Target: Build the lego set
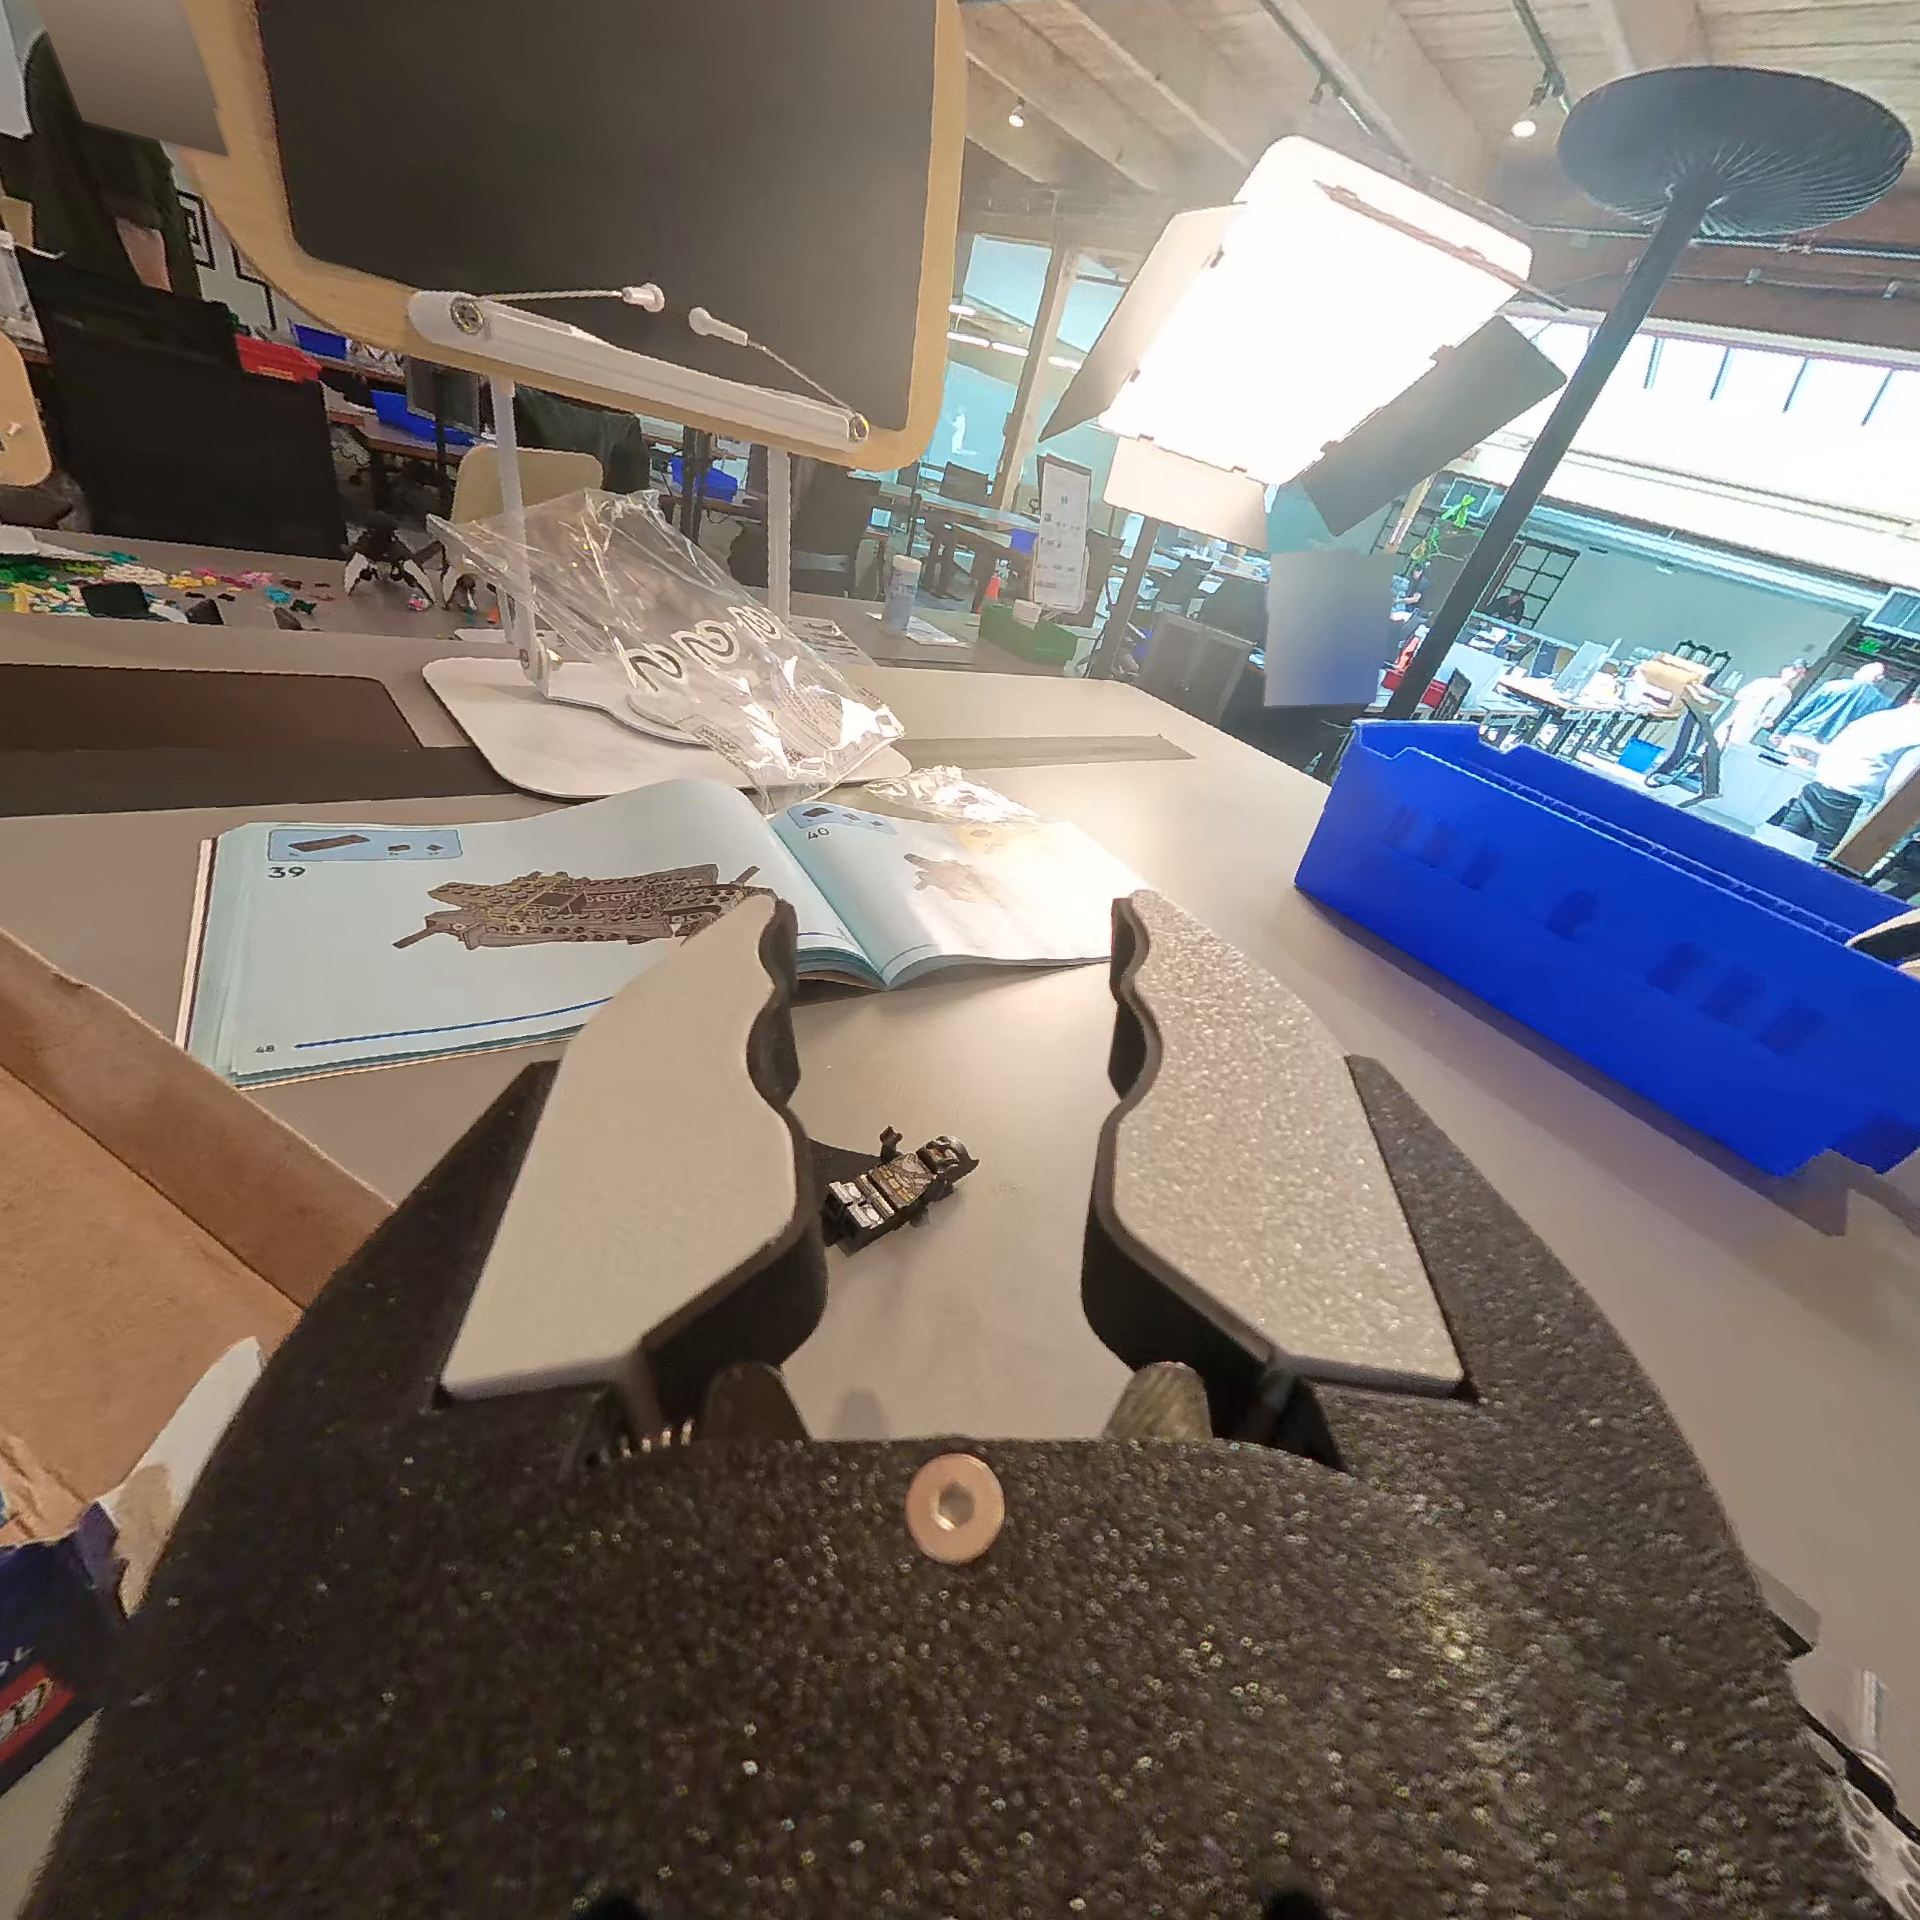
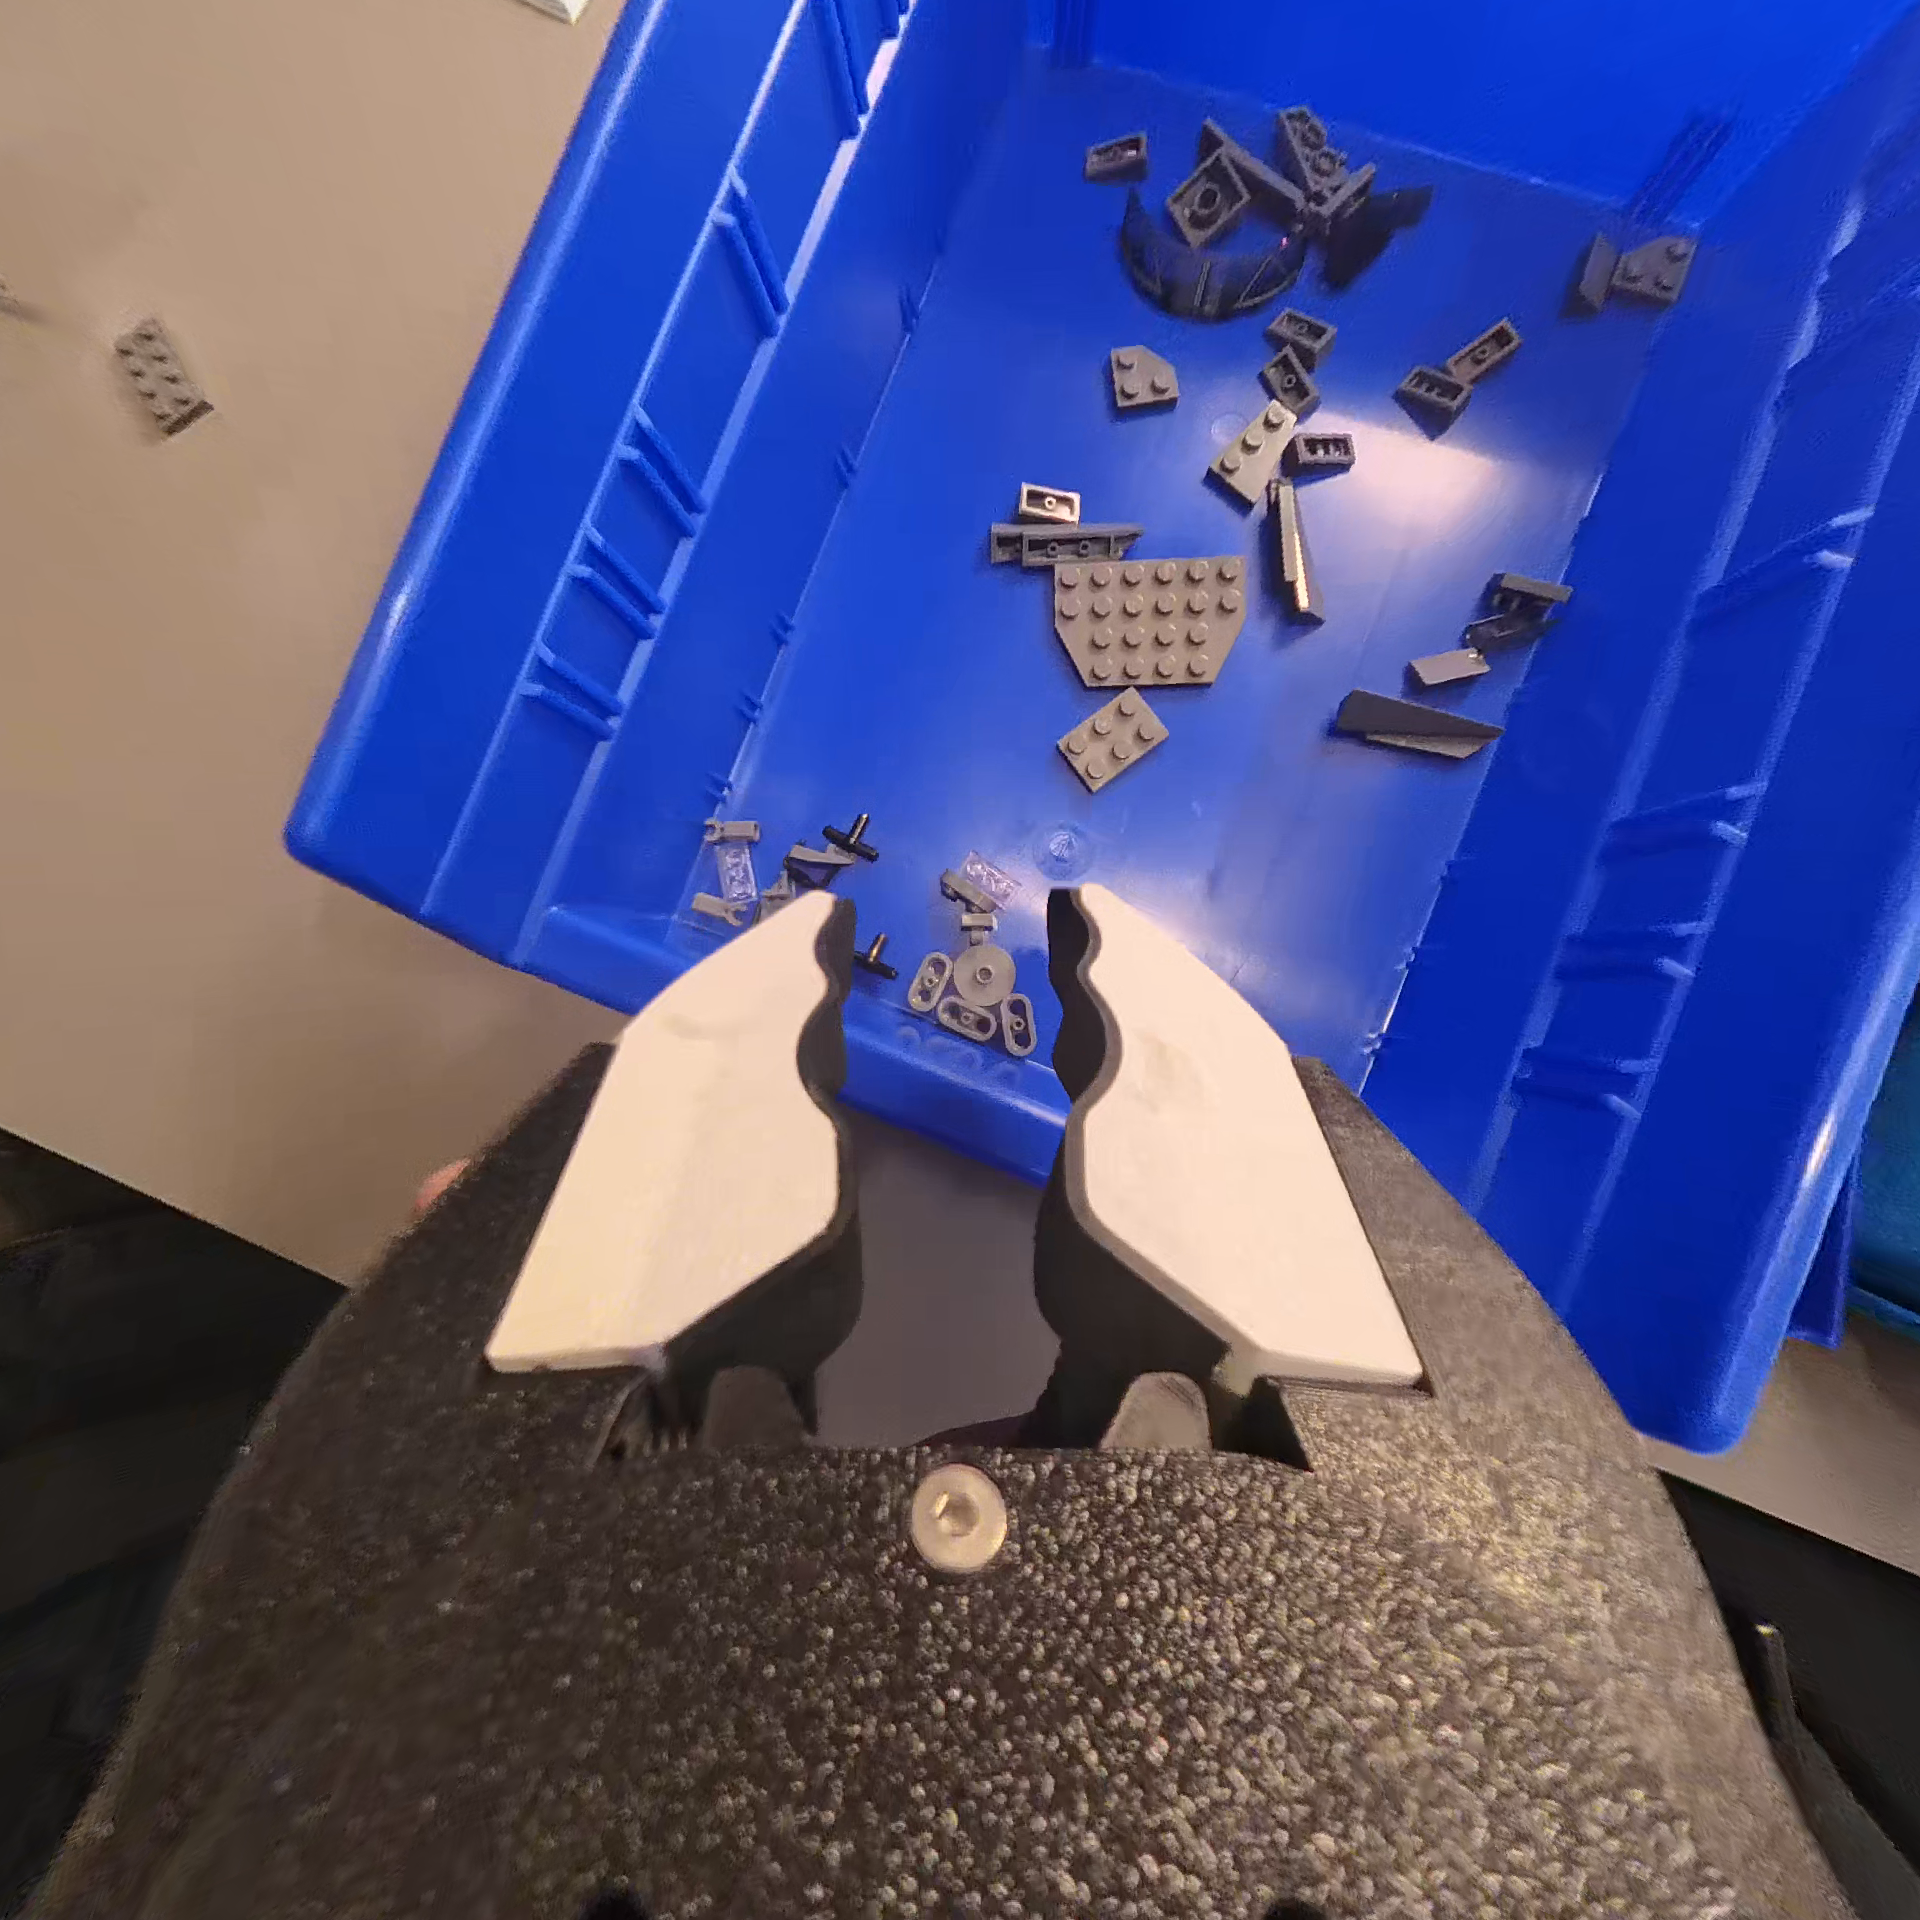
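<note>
The left gripper's (image 1: 943,914) fingers (image 1: 665,1101) stood wide apart and held nothing; on the grey table (image 1: 1195,852) between them, back from the tips and nearer the left finger without touching it, lay a small dark minifigure (image 1: 896,1188) on its back. Just beyond the tips an instruction booklet (image 1: 436,935) lay open and flat, presumably so its pages could be read while working. Farther off, crumpled clear plastic bags (image 1: 686,623) rested against the white stand (image 1: 540,717) of a tilted board, and the blue bin (image 1: 1621,956) sat to the right. The right gripper (image 2: 948,914) hovered over the near end of that bin (image 2: 644,520), its fingers (image 2: 727,1101) partly open and likewise empty. Beneath the gap between its tips, on the bin floor, sat a cluster of small grey pieces around a round plate (image 2: 982,977), with a black pin (image 2: 878,954) close by the left fingertip. Farther in lay a grey studded wedge plate (image 2: 1148,623) and scattered dark grey parts, seemingly gathered there to stay together. One grey plate (image 2: 164,376) lay outside, on the table at far left.
</note>
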`<state>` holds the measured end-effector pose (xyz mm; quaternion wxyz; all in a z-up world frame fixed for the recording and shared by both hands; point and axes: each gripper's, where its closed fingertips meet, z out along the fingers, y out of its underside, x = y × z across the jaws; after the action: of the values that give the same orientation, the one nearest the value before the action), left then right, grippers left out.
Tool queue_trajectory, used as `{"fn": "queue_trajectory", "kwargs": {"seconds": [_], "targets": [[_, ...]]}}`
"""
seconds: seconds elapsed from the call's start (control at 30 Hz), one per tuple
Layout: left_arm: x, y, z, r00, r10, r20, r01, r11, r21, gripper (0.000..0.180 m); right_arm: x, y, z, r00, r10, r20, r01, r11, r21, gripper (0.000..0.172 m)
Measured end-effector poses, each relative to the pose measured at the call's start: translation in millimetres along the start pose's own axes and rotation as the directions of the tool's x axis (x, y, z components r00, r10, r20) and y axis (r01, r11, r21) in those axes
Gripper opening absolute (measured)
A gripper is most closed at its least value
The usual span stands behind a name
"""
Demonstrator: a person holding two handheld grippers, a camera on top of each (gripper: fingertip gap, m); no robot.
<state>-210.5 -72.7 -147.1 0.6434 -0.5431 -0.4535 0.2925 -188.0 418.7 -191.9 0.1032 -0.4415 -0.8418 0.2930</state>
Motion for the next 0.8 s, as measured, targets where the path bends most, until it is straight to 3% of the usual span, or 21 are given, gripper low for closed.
{"fn": "queue_trajectory", "kwargs": {"seconds": [0.37,0.8], "targets": [[3.8,4.1,3.5,1.000,0.015,-0.018,-0.015,0.999,-0.034,0.059,9.1,8.1,17.2,0.978,-0.038,0.206,0.094,0.959,-0.267,0.034],[6.9,4.4,3.8,0.999,0.028,-0.022,-0.029,0.999,-0.034,0.059,8.6,33.5,40.5,0.976,-0.041,0.213,0.139,0.873,-0.467,0.034]]}}
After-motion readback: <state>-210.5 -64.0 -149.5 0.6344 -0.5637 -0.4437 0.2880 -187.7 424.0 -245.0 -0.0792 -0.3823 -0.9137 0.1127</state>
